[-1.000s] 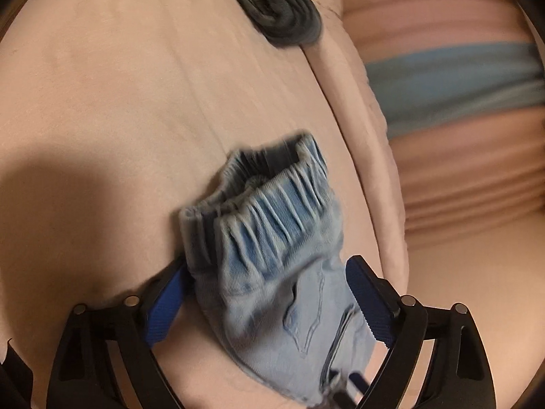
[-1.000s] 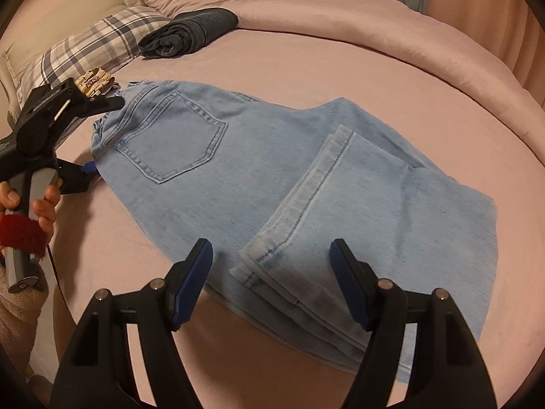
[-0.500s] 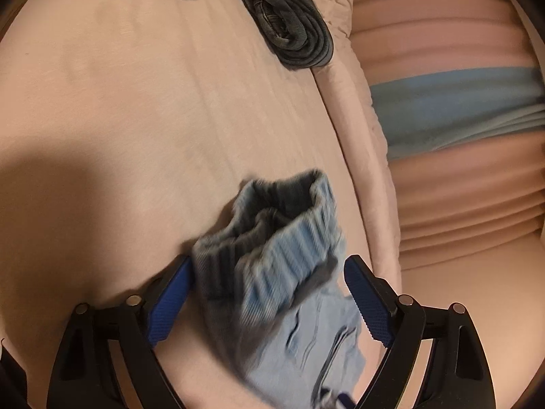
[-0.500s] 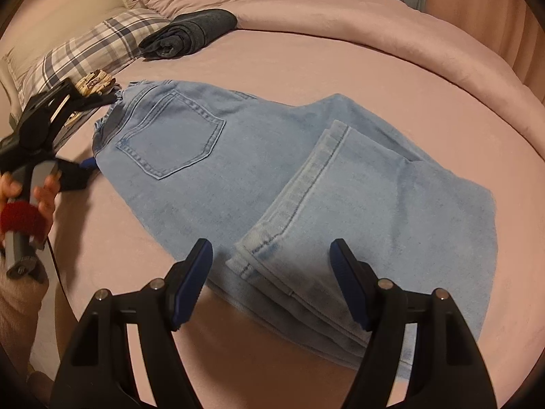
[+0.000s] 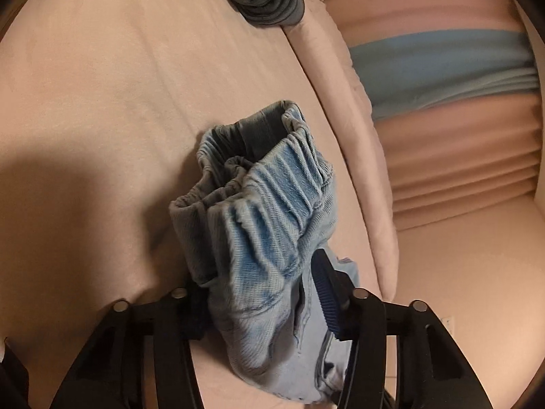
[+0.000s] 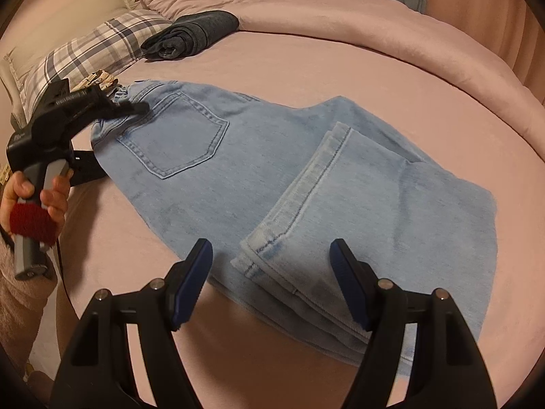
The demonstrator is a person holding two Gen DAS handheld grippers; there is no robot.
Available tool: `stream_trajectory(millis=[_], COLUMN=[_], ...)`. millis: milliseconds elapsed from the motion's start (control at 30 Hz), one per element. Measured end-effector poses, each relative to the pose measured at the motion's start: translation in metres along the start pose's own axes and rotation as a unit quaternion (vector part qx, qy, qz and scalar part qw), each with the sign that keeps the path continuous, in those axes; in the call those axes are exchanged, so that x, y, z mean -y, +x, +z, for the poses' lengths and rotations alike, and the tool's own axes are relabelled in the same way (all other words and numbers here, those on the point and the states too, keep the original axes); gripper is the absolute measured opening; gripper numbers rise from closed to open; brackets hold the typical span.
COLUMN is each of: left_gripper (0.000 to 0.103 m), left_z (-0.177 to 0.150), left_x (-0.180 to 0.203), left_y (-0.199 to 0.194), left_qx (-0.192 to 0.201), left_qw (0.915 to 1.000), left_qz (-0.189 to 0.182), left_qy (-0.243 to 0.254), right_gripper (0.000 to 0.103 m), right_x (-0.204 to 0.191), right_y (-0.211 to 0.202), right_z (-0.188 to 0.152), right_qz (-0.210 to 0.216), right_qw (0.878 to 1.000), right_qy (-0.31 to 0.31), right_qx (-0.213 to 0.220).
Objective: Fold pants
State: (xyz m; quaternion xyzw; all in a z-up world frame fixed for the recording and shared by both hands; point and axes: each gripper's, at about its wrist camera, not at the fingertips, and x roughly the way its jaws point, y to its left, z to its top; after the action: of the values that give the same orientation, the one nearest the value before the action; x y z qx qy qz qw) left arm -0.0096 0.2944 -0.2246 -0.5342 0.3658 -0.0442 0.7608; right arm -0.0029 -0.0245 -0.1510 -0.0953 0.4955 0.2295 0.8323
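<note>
Warm, dim indoor light tints both views pinkish. In the left wrist view a broad soft shadow [image 5: 68, 211] lies at nine o'clock, and the curtain [image 5: 460, 156] at three o'clock smears with blur. The right wrist view is sharper and evenly lit, with shade under the fingers at six o'clock. Fisheye bending and dark vignette ring every edge

Light-blue jeans [image 6: 306, 184] lie folded on the pink bed [image 6: 340, 68]; the right gripper [image 6: 272, 286] hovers, jaws apart, over the near hem; the left gripper [image 6: 112, 109] closes on the far-left waistband.
</note>
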Motion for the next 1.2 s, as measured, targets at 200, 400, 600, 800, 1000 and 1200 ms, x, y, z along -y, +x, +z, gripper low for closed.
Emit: stream_trajectory(millis=[200, 400, 600, 800, 1000, 1200], left_gripper=[0.032, 0.028, 0.027, 0.025, 0.025, 0.025], left_z=[0.000, -0.009, -0.017, -0.029, -0.042, -0.049], left_x=[-0.005, 0.022, 0.043, 0.063, 0.084, 0.098], left_y=[-0.005, -0.008, -0.013, -0.018, -0.019, -0.018], left_qx=[0.007, 0.035, 0.048, 0.064, 0.074, 0.075], left_qw=[0.9999, 0.9973, 0.9914, 0.9829, 0.9721, 0.9667], left_qz=[-0.005, 0.046, 0.065, 0.075, 0.081, 0.077], left_qy=[-0.014, 0.045, 0.103, 0.155, 0.208, 0.232], right_gripper=[0.072, 0.072, 0.067, 0.042, 0.039, 0.037], right_x=[0.000, 0.002, 0.002, 0.012, -0.006, -0.023], right_y=[0.001, -0.001, 0.001, 0.025, 0.035, 0.040], right_z=[-0.001, -0.001, 0.004, 0.012, 0.023, 0.061], right_qz=[-0.004, -0.002, -0.019, -0.019, -0.035, 0.004], right_qw=[1.000, 1.000, 1.000, 0.998, 0.998, 1.000], right_qy=[0.002, 0.009, 0.008, 0.050, 0.020, 0.024], right_qx=[-0.002, 0.004, 0.012, -0.013, -0.037, -0.004])
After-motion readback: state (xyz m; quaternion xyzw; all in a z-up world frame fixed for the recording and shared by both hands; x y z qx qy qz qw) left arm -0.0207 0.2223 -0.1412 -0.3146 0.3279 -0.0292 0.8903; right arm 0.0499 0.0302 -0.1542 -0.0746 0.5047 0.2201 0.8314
